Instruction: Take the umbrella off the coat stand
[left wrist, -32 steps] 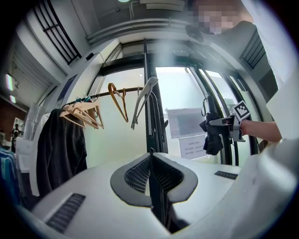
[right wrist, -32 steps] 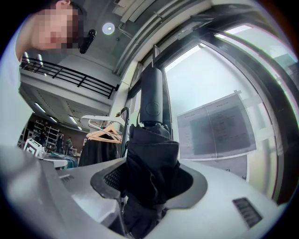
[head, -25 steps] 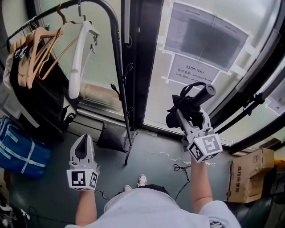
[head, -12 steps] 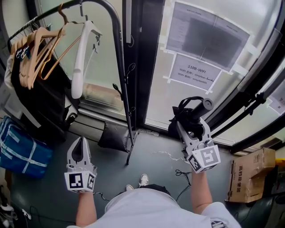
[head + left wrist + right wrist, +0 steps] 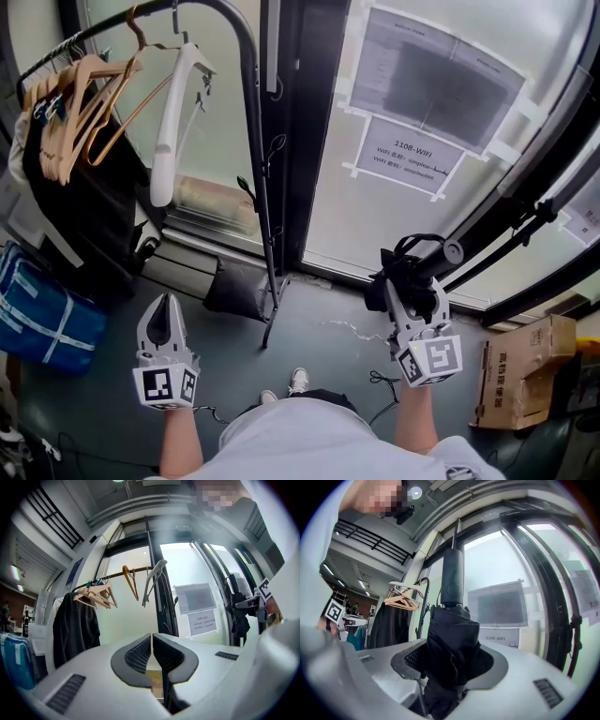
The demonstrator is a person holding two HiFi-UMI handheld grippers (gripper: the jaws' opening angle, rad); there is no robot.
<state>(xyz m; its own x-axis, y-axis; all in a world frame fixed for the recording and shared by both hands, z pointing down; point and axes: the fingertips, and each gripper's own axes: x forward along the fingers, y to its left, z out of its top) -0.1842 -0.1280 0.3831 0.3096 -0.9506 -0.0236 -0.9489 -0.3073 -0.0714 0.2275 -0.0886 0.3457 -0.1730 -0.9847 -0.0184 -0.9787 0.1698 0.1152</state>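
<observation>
A: Surface and room?

B: Grey floor (image 5: 319, 319). Frosted glass door (image 5: 323, 202) in a dark frame, with two paper notices taped to it, the lower one (image 5: 409, 155) reading "1108-WIFI".

A: Surroundings?

B: The coat stand (image 5: 255, 169) is at the floor's left, its black pole rising between the two grippers. Wooden hangers (image 5: 80, 98), a white hanger (image 5: 169, 122) and a black coat (image 5: 80, 216) hang on its rail. A blue bag (image 5: 42, 314) sits by the left edge, a cardboard box (image 5: 520, 370) by the right edge. A cable (image 5: 384, 361) trails on the floor near the person's shoe (image 5: 299, 379).

A: Umbrella?

B: The folded black umbrella (image 5: 398, 272) is off the stand, well to the right of the pole and in front of the glass. The right gripper (image 5: 412, 289) pinches its fabric, with the handle pointing up.

A: Left gripper?

B: The left gripper (image 5: 166, 309) has its jaws pressed together with nothing between them, and it is low at the left of the pole.
</observation>
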